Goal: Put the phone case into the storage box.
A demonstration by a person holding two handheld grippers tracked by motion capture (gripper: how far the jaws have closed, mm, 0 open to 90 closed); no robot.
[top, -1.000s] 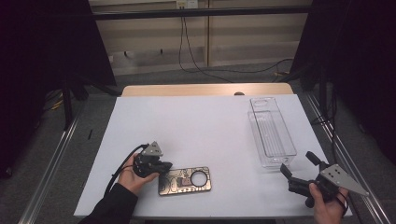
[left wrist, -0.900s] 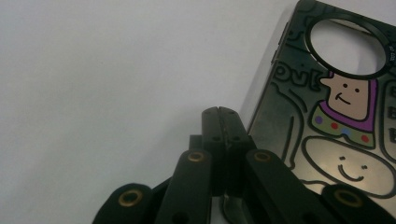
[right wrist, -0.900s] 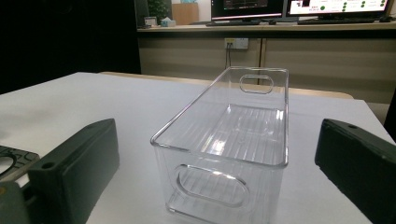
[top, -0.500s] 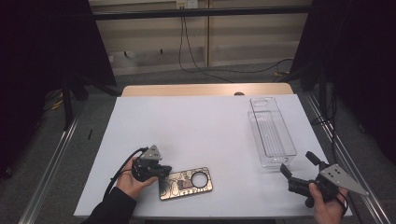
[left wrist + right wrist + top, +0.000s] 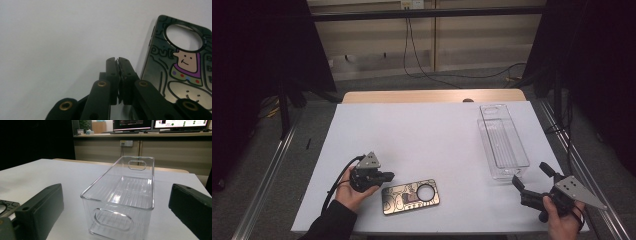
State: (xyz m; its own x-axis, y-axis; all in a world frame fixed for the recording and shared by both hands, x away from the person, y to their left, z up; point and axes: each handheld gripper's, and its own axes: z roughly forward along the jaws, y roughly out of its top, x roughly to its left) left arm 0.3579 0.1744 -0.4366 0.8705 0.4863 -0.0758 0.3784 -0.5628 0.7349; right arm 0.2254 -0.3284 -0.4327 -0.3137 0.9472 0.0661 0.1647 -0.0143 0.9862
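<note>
High view, near edge first: we note the left gripper point(image 5: 384, 176), jaws pressed together on nothing, just beside the near-left corner of the phone case point(image 5: 411, 196). The case lies flat on the white table point(image 5: 422, 135), long axis running left to right, camera hole toward the right. The right gripper point(image 5: 532, 182) sits well apart at the near right, jaws wide and empty, facing the clear bin point(image 5: 503, 142) farther back. We judge the left hand nearer to the case.
</note>
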